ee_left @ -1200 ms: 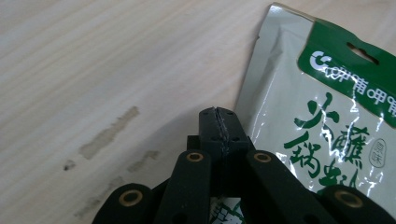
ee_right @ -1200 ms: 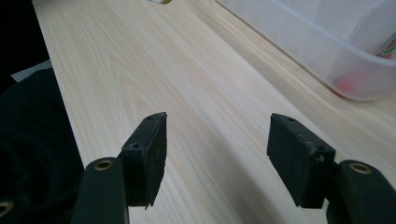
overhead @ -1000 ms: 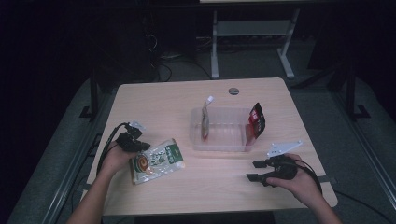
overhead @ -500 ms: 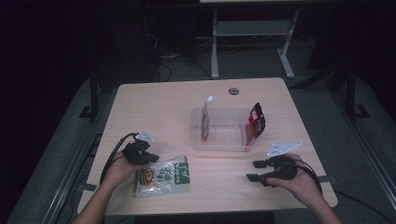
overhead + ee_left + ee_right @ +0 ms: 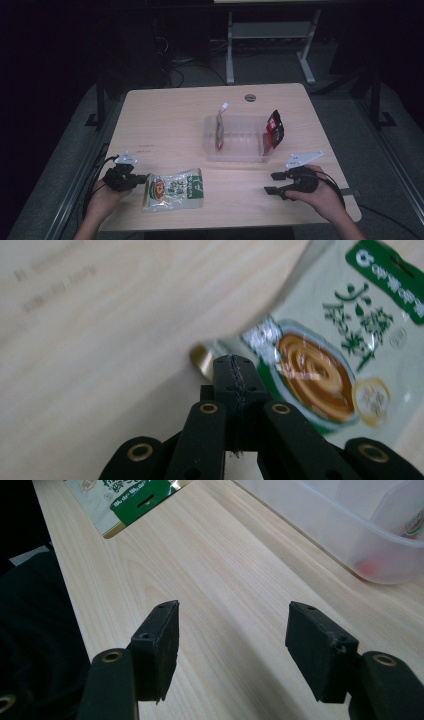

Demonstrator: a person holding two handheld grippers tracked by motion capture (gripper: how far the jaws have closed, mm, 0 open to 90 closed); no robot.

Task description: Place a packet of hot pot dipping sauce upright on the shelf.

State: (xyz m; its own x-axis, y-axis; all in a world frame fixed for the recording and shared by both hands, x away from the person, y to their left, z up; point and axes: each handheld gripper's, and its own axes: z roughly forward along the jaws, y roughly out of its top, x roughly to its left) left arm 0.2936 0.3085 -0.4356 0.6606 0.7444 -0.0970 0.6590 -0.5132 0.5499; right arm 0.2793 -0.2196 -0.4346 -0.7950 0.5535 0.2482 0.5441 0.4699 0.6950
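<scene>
From the high view, a green and white snack bag (image 5: 172, 189) lies flat on the wooden surface (image 5: 170, 125), close to the person's side and on the left. The left tool (image 5: 141, 178) sits right at the bag's left edge. The right tool (image 5: 274, 183) rests on the surface far over on the right, well apart from the bag. A clear plastic box (image 5: 235, 145) stands in the middle, with a red packet (image 5: 273, 131) leaning at its right end and a thin packet (image 5: 219, 127) standing up inside near its left end. In the left gripper view, the left tool (image 5: 233, 365) is squeezed shut and seems to pinch the shiny corner of the snack bag (image 5: 345, 355), though the very tip hides the spot. In the right gripper view, the right tool (image 5: 231, 625) is wide open with nothing between its two black pads, and the bag's green top edge (image 5: 135, 495) lies far ahead. The bag looks light, soft and crinkly, and a bit slippery. It would flop if lifted, so the flat sealed edge or a corner is the best place to hold it.
</scene>
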